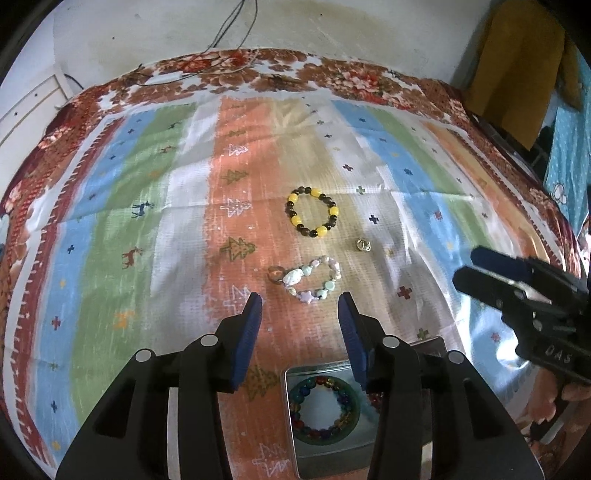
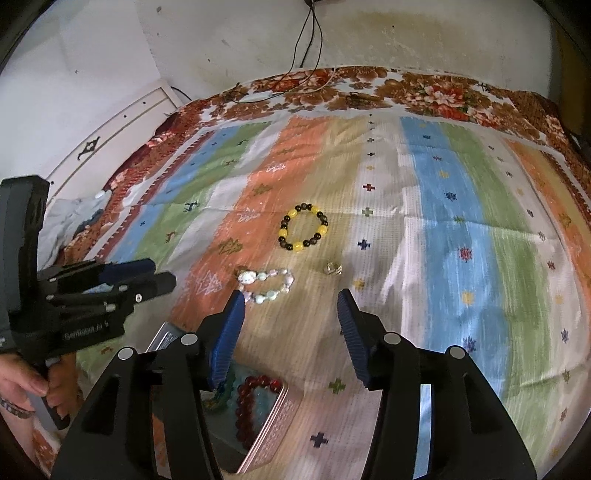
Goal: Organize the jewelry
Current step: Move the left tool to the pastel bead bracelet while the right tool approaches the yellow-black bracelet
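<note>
A yellow and black bead bracelet lies on the striped cloth. A pastel bead bracelet lies nearer, with a ring at its left end. A small gold ring lies to the right. An open metal tin holds a multicoloured bracelet and a dark red bracelet. My left gripper is open and empty above the tin, just short of the pastel bracelet. My right gripper is open and empty, near the tin.
The striped cloth covers a floral bedspread. Cables hang down the back wall. A yellow cloth hangs at the far right. The right gripper shows in the left wrist view, the left gripper in the right wrist view.
</note>
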`<action>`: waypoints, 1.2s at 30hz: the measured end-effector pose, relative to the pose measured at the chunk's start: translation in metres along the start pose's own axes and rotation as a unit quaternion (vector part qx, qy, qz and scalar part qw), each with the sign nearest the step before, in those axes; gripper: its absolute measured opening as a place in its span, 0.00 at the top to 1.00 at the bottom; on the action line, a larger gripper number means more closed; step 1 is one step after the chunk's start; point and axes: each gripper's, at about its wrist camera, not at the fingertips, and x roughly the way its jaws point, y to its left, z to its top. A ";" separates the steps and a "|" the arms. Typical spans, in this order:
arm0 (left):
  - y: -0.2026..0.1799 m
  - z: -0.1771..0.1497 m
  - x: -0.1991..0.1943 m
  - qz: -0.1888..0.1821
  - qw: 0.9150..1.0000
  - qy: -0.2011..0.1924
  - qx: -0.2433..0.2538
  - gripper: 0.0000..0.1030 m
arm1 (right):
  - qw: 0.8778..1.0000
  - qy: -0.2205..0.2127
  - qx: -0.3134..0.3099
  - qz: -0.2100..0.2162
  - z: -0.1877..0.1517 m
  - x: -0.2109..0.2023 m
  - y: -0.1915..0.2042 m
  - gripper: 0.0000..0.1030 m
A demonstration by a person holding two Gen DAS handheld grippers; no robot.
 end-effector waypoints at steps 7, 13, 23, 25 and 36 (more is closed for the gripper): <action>0.001 0.009 0.016 0.002 1.000 0.014 0.019 0.56 | 1.000 0.001 -0.007 -0.006 0.017 0.017 -0.003 0.46; 0.005 0.018 0.035 0.004 0.999 0.027 0.033 0.55 | 1.000 0.006 -0.003 -0.009 0.027 0.032 -0.008 0.42; 0.004 0.031 0.054 -0.013 0.998 0.036 0.051 0.47 | 1.000 0.015 0.004 -0.011 0.040 0.053 -0.015 0.37; 0.004 0.033 0.057 -0.016 0.998 0.035 0.059 0.47 | 1.000 0.017 0.004 -0.011 0.043 0.058 -0.017 0.36; 0.006 0.043 0.076 -0.040 0.996 0.044 0.073 0.41 | 0.999 0.033 0.003 -0.014 0.053 0.081 -0.021 0.32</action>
